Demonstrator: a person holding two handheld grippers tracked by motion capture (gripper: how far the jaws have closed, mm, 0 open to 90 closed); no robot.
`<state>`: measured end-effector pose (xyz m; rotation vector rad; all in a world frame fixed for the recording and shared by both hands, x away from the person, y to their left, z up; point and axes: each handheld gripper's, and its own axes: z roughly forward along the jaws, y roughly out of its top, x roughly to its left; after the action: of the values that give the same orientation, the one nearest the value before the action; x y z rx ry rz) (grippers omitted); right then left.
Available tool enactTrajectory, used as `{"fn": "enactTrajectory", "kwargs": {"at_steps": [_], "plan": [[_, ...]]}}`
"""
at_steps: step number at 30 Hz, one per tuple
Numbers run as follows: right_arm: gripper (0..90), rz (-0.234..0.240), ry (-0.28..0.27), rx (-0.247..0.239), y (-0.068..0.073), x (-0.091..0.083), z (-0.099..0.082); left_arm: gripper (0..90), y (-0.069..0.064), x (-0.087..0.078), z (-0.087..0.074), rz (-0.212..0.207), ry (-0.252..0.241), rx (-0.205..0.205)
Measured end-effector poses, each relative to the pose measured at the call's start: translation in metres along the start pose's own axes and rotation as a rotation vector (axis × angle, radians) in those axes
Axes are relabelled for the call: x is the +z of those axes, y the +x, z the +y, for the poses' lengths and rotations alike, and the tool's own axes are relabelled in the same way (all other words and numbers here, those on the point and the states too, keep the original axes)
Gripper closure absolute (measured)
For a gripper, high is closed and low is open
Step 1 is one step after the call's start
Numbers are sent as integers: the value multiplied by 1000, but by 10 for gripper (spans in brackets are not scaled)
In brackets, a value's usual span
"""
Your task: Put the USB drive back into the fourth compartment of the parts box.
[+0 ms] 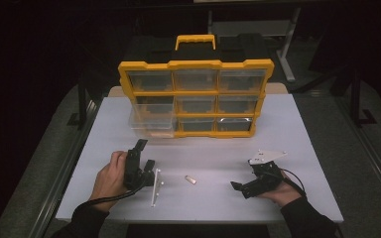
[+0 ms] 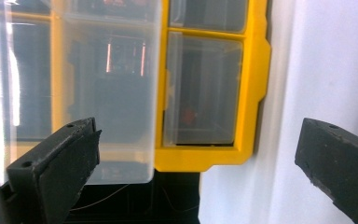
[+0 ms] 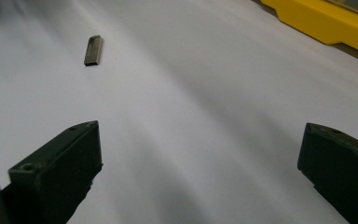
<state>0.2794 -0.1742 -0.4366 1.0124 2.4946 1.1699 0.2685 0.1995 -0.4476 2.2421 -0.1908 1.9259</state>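
A small metal stick (image 1: 190, 180), like a USB drive, lies on the white table (image 1: 287, 134) between my two grippers; in the right gripper view the metal stick (image 3: 93, 50) lies ahead and to the left. My left gripper (image 1: 145, 154) is open and empty and points at the yellow drawer case (image 1: 196, 64). One clear drawer (image 1: 151, 119) at the case's left is pulled out; the left gripper view has this clear drawer (image 2: 107, 93) just beyond the open left gripper (image 2: 198, 140). My right gripper (image 1: 242, 175) rests low over the table, and the right gripper (image 3: 200, 135) is open and empty.
The case stands upright at the back of the table with a yellow handle (image 1: 195, 40) on top and several shut clear drawers (image 1: 238, 79). A yellow edge of the case (image 3: 326, 23) shows at the upper right of the right gripper view. The floor around is dark.
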Motion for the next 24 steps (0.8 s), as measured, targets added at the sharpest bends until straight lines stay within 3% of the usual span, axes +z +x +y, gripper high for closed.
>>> {"fn": "enactTrajectory", "kwargs": {"at_steps": [10,24], "plan": [[0,-2,1,1,0,0,0,0,-1,1,0,-12,-3,-17],[0,-4,2,2,0,0,0,0,3,3,-5,-52,5,-114]]}}
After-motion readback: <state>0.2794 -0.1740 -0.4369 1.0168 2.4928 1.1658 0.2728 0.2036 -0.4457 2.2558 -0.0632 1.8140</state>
